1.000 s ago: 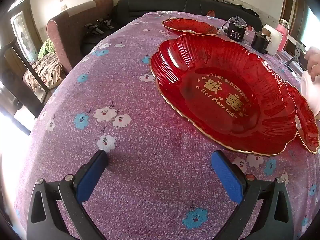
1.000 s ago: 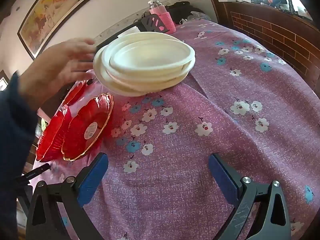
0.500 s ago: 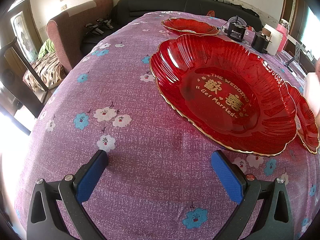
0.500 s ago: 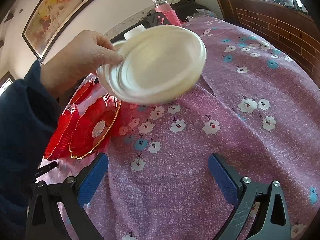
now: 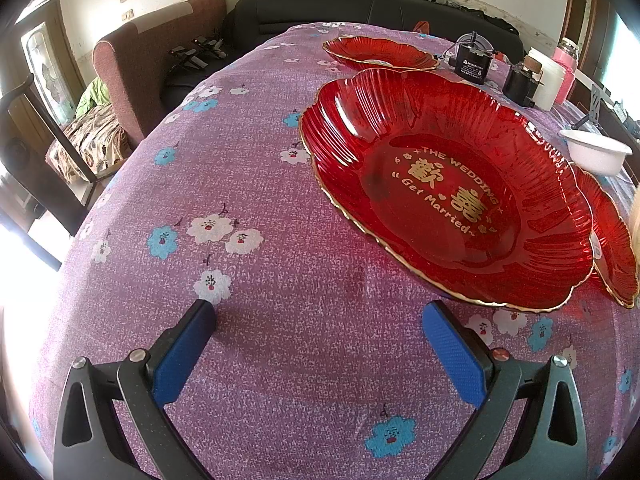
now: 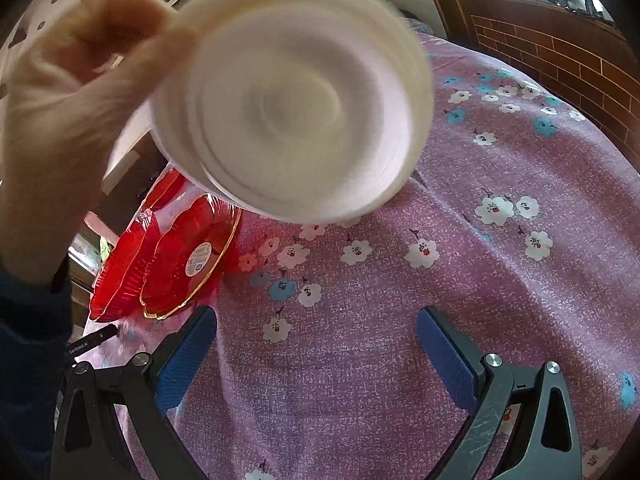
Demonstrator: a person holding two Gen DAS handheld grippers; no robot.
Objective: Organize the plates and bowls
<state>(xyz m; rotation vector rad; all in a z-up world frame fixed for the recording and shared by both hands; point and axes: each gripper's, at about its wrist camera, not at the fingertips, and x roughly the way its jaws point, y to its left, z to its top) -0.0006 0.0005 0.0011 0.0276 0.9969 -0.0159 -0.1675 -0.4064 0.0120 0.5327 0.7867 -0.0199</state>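
In the left wrist view a large red scalloped plate [image 5: 444, 192] with gold lettering lies on the purple floral tablecloth, ahead and right of my open, empty left gripper [image 5: 318, 318]. A second red plate [image 5: 380, 53] sits farther back, a third [image 5: 616, 240] at the right edge. A white bowl [image 5: 594, 154] rests behind the large plate. In the right wrist view a bare hand [image 6: 76, 120] holds a tilted, blurred stack of white plates [image 6: 292, 112] above the table. My right gripper [image 6: 316, 320] is open and empty below it. Two red plates [image 6: 176, 256] lie to the left.
Small black devices [image 5: 472, 62], a white container [image 5: 550, 80] and a pink bottle [image 5: 566, 60] stand at the table's back right. A brown armchair [image 5: 160, 60] and a black sofa [image 5: 360, 8] lie beyond the table. A brick wall [image 6: 552, 56] borders the right.
The hand has lifted the white plate stack off the table, tilted it and brought it close to the right camera. A white bowl now shows on the table. Both grippers stayed put.
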